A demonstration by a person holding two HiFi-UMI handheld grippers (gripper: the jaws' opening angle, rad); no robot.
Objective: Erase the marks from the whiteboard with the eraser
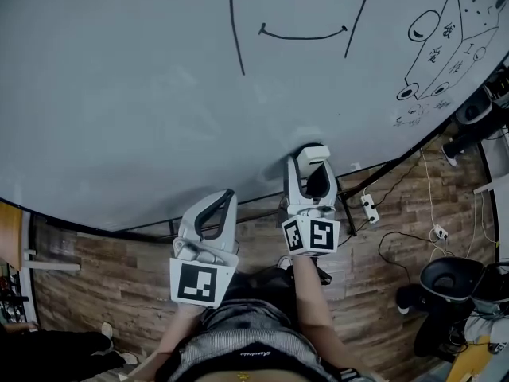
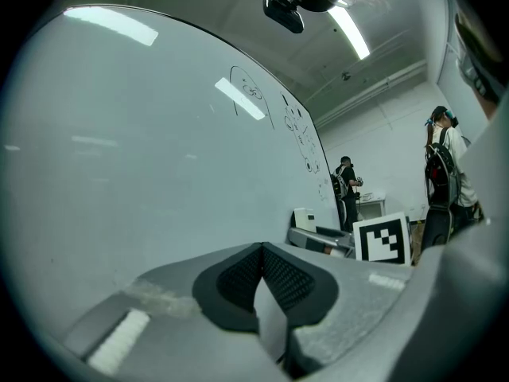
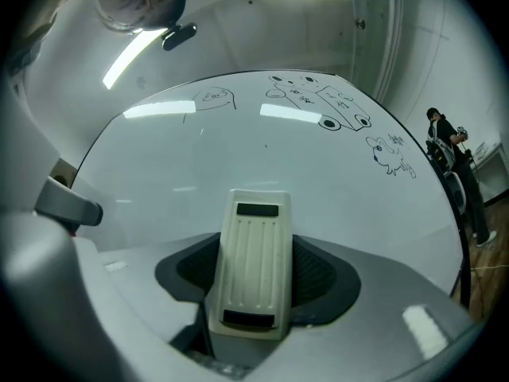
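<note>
No text can be read for sure. Small handwritten characters [image 1: 445, 42] are seen inside the boxy car sketch [image 1: 449, 34] on the large white whiteboard [image 1: 119, 94], but they are too small to be read. Black-and-white square markers [image 1: 199, 283] carry patterns only. Print on a dark waistband [image 1: 242, 355] is blurred.

Wide white whiteboard [image 1: 119, 94]: one
Cream ribbed plastic eraser [image 3: 253, 265]: one
Grey grippers: two, left gripper [image 1: 222, 201], right gripper [image 1: 311, 169]
Standing people, far right: two, one person [image 2: 347, 188], another person [image 2: 442, 173]

Wood-plank floor [image 1: 95, 269] with power strip [image 1: 370, 208], cables [image 1: 429, 193].
</note>
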